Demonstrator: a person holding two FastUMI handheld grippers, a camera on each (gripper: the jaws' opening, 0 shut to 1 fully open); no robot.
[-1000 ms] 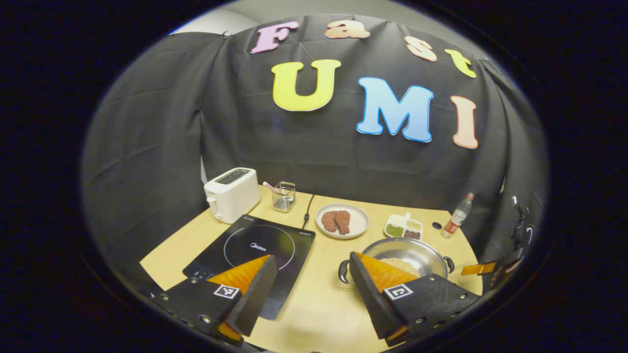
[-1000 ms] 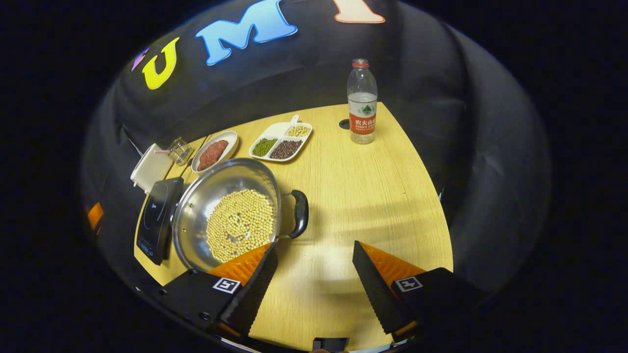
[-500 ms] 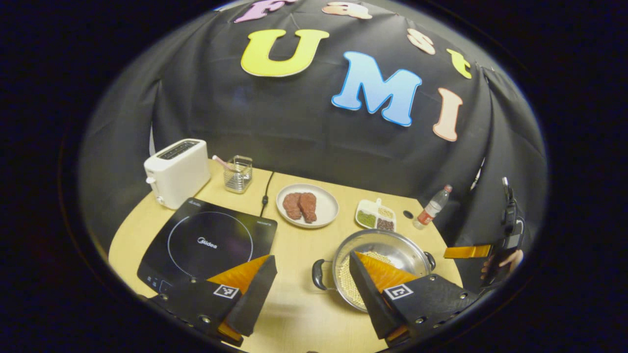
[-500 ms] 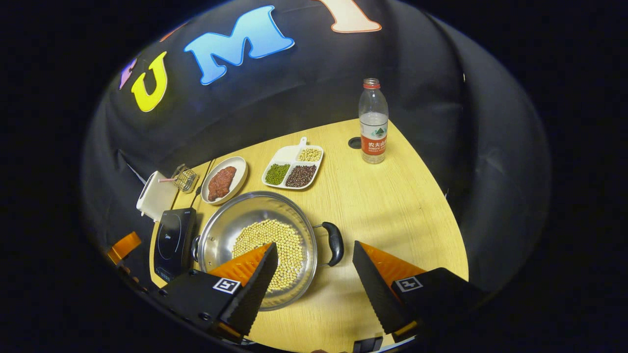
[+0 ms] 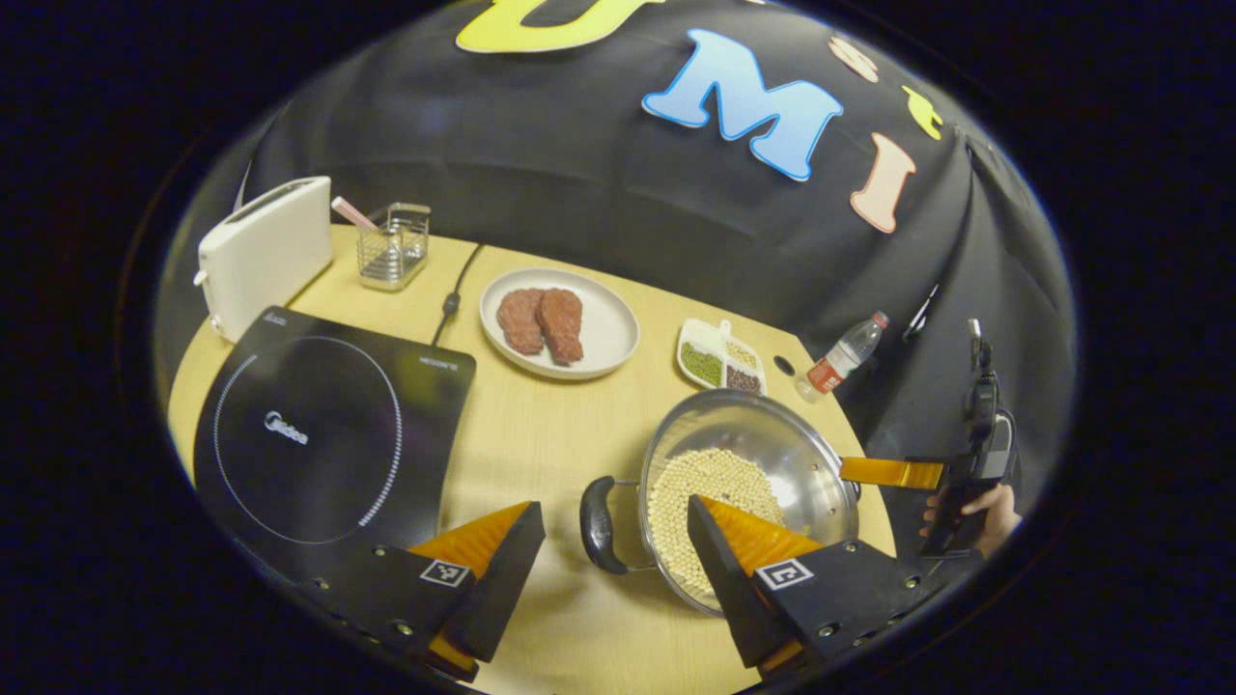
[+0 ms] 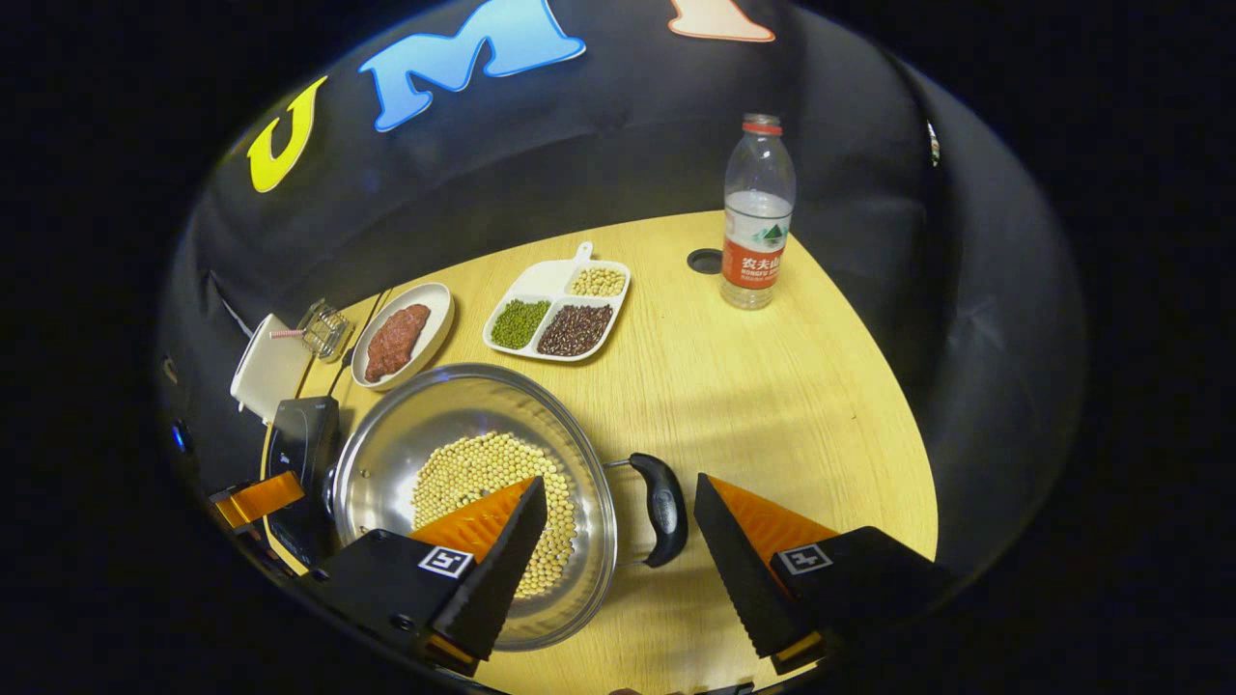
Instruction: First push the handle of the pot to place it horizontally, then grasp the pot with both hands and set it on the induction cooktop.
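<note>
A steel pot [image 5: 772, 434] holding soybeans stands on the wooden table, to the right of the black induction cooktop [image 5: 319, 434]. Its left black handle [image 5: 599, 526] lies between the spread fingers of my left gripper [image 5: 614, 507], which is open. In the right gripper view the pot [image 6: 435, 405] sits low and left, and its right handle [image 6: 666, 512] lies between the fingers of my right gripper [image 6: 619, 483], also open. The right gripper's orange finger [image 5: 888, 473] and a hand [image 5: 985, 502] show beyond the pot's far rim. The left gripper's orange finger [image 6: 256, 497] shows by the cooktop [image 6: 299, 449].
A white toaster [image 5: 266, 251] and a wire holder [image 5: 391, 246] stand behind the cooktop. A plate [image 5: 618, 338] with meat, a divided dish [image 5: 719, 357] of beans and a water bottle [image 5: 840, 357] sit behind the pot. A power cord [image 5: 454, 294] runs back from the cooktop.
Both grippers have come down and closer to the pot. Each handle now sits between its gripper's open fingers. The pot has not moved.
</note>
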